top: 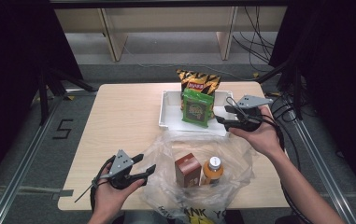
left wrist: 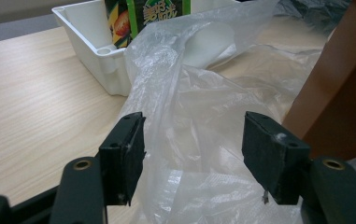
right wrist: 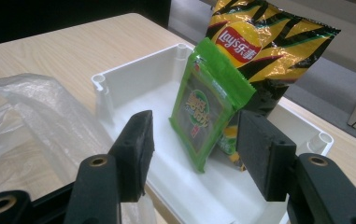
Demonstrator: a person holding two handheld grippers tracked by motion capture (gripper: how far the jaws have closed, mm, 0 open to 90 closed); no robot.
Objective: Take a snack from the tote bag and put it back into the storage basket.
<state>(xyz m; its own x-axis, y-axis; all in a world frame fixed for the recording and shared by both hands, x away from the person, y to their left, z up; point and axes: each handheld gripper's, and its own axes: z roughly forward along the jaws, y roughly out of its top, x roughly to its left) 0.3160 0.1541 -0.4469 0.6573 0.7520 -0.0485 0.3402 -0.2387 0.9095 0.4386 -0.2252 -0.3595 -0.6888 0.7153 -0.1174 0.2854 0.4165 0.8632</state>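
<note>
A white tray at the table's far middle holds a yellow-and-black chip bag and, upright in front of it, a green snack packet. My right gripper hovers open just right of the green packet, jaws toward it and apart from it; the chip bag rises behind. A clear plastic bag lies near the front edge with a brown carton and an orange bottle standing inside. My left gripper is open at the bag's left edge, loose film between its jaws, unpinched.
The brown carton stands close on the right in the left gripper view, with the tray's corner farther back. Bare wood spreads left of the tray. Dark stands, cables and shelving surround the table.
</note>
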